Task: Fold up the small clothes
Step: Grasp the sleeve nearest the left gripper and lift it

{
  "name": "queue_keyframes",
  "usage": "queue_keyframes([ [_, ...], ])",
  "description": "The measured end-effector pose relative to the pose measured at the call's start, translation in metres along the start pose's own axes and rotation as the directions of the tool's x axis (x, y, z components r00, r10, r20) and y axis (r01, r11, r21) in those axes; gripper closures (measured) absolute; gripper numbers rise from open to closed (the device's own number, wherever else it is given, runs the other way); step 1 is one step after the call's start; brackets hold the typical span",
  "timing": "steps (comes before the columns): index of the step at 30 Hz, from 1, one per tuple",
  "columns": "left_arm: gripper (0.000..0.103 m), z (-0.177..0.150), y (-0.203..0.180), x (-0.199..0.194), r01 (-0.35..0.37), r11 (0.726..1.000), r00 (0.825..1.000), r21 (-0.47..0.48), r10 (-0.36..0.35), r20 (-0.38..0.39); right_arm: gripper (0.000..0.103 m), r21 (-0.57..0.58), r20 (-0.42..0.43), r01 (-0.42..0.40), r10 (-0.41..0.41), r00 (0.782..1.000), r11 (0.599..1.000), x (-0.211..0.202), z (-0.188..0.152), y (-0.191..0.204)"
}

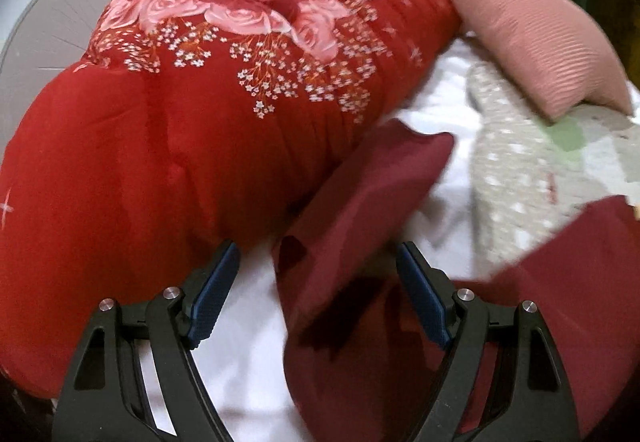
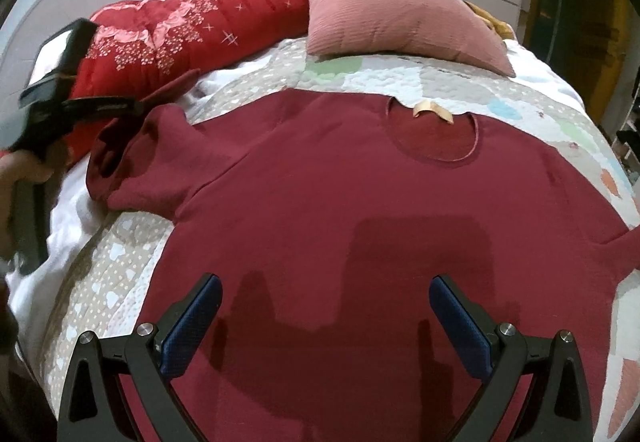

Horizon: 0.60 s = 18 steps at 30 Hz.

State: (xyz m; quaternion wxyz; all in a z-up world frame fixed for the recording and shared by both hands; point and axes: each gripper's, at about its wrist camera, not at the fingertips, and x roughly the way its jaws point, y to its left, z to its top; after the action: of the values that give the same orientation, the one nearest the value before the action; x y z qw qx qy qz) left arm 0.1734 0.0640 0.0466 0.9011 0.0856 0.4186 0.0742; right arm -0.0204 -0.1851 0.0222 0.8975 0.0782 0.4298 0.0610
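**Dark red sweater lying flat on the bed, both grippers open**

A dark red sweater (image 2: pixel 360 194) is lying spread face up on the patchwork quilt (image 2: pixel 120 254), its neckline (image 2: pixel 434 134) pointing toward the far side and a tan label showing inside. Its left sleeve (image 2: pixel 140 162) is lying bunched at the quilt's left edge, spilling onto the white sheet (image 1: pixel 240 354).

The right gripper (image 2: pixel 324 326) is hovering over the sweater's near hem — fingers spread wide, holding nothing. The left gripper (image 1: pixel 316 294) is hanging over that sleeve (image 1: pixel 360 210), jaws likewise wide apart — gripping nothing.

A red flowered comforter (image 1: pixel 180 122) is lying rolled up far left, touching a pink pillow (image 2: pixel 400 22) resting on the quilt's far edge.
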Motion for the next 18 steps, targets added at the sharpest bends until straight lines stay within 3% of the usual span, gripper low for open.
queue_keyframes([
  [2, 0.025, 0.002, -0.002, 0.012, -0.014, 1.000, 1.000, 0.016, 0.015, -0.018, 0.000, 0.002, -0.005, -0.008, 0.008, 1.000, 1.000, 0.002, 0.000, 0.000],
  [4, 0.035, 0.003, -0.007, 0.021, -0.023, 0.999, 0.999, 0.036, 0.024, -0.027, 0.000, 0.005, -0.008, -0.015, 0.015, 1.000, 1.000, 0.004, 0.000, 0.000],
  [6, 0.062, 0.002, -0.011, 0.026, -0.038, 0.998, 0.999, 0.049, 0.039, -0.034, 0.000, 0.003, -0.010, -0.021, 0.021, 1.000, 1.000, 0.006, 0.001, 0.001],
  [7, 0.072, 0.003, -0.009, 0.030, -0.094, 0.992, 0.995, 0.082, 0.097, -0.031, 0.000, 0.000, -0.011, -0.021, 0.021, 1.000, 1.000, 0.006, 0.001, 0.002],
  [8, 0.090, 0.003, -0.005, 0.034, -0.073, 0.996, 0.996, 0.051, 0.075, -0.057, 0.000, -0.002, -0.011, -0.022, 0.022, 1.000, 1.000, 0.006, 0.000, 0.002],
  [10, 0.094, 0.004, 0.004, 0.033, -0.008, 1.000, 0.997, -0.014, 0.007, -0.076, 0.000, -0.005, -0.013, -0.023, 0.023, 1.000, 1.000, 0.007, 0.001, 0.002],
  [14, 0.097, 0.006, 0.007, 0.000, 0.082, 0.995, 0.996, -0.048, -0.083, -0.021, 0.000, 0.016, -0.002, -0.021, 0.021, 1.000, 1.000, 0.004, 0.003, -0.005],
  [18, 0.097, 0.009, -0.002, -0.050, 0.225, 0.974, 0.974, -0.038, -0.224, 0.033, 0.000, 0.067, 0.010, -0.024, 0.023, 1.000, 0.997, -0.001, 0.007, -0.019],
])
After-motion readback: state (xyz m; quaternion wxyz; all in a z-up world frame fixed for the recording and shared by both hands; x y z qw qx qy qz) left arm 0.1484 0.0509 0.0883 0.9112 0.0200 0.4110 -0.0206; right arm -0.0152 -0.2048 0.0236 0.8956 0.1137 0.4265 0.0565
